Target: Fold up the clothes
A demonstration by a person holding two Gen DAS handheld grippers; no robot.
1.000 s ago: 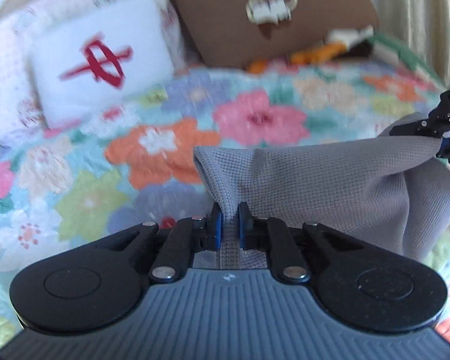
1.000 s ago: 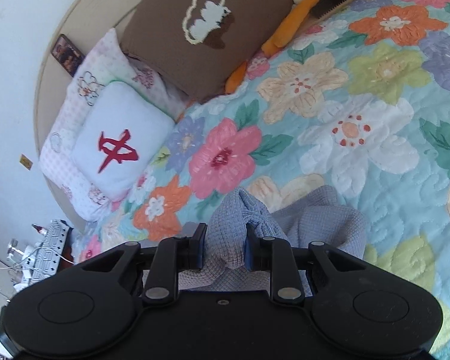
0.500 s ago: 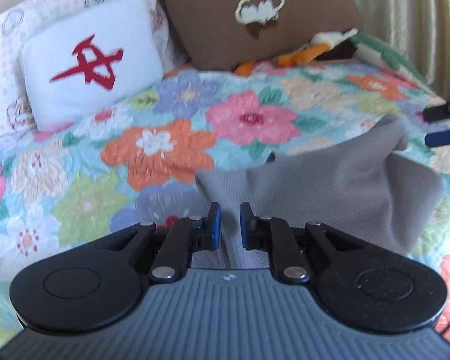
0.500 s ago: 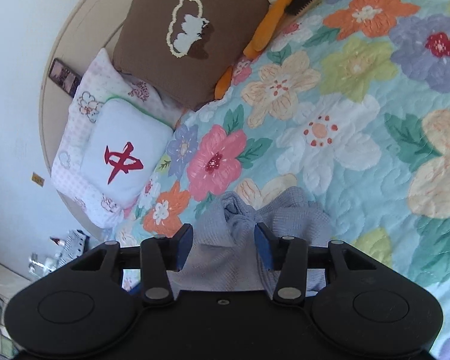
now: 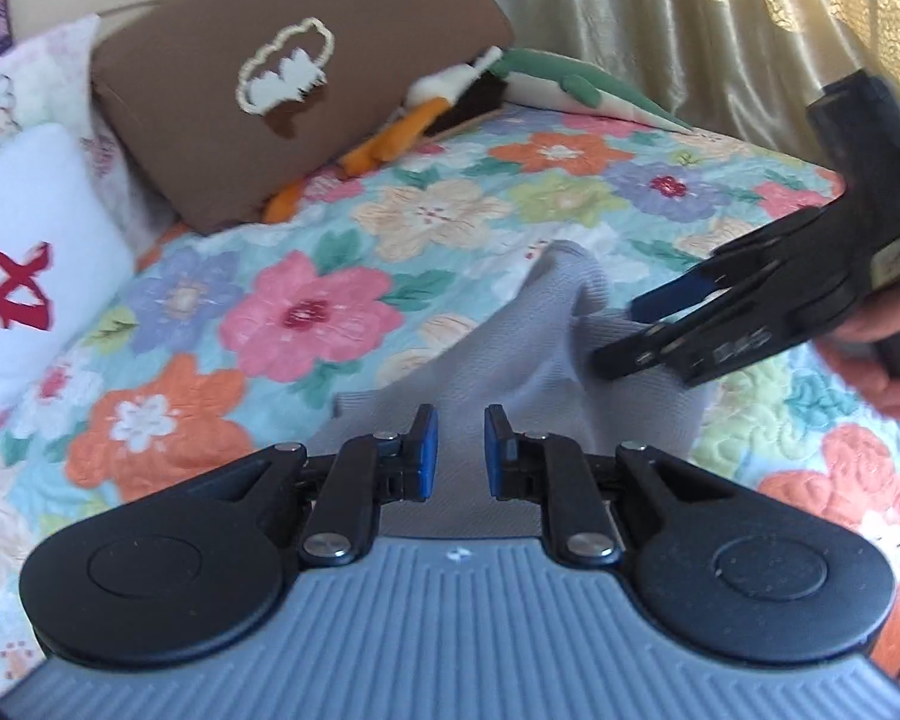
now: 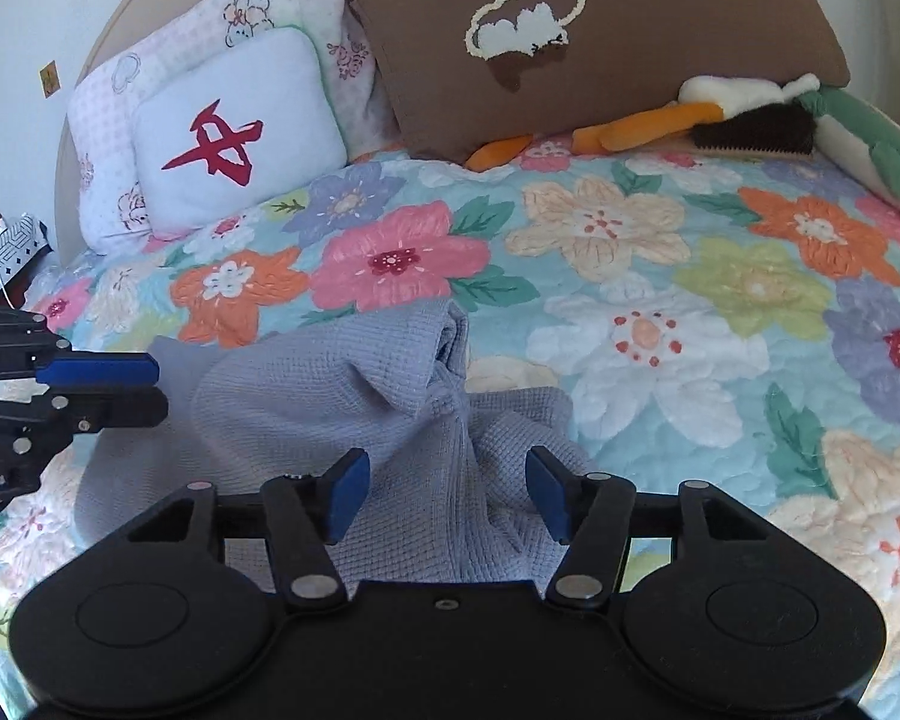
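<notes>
A grey waffle-knit garment (image 6: 342, 396) lies rumpled on the floral quilt (image 6: 660, 276); it also shows in the left wrist view (image 5: 510, 360). My right gripper (image 6: 447, 495) is open just above the garment's bunched near part, holding nothing. It shows in the left wrist view (image 5: 630, 330) over the garment's right side. My left gripper (image 5: 455, 450) is open with a small gap, above the garment's near edge, empty. It shows at the left edge of the right wrist view (image 6: 144, 387).
A white pillow with a red mark (image 6: 234, 132), a brown cushion (image 6: 570, 30) and plush toys (image 6: 720, 114) lie at the head of the bed. A curtain (image 5: 720, 30) hangs beyond the bed's right side. A nightstand (image 6: 0, 252) stands at the left.
Both grippers let go of the garment, which dropped from a stretched, lifted hold onto the quilt. The right jaws opened wide; the left opened slightly. Both views swung.
</notes>
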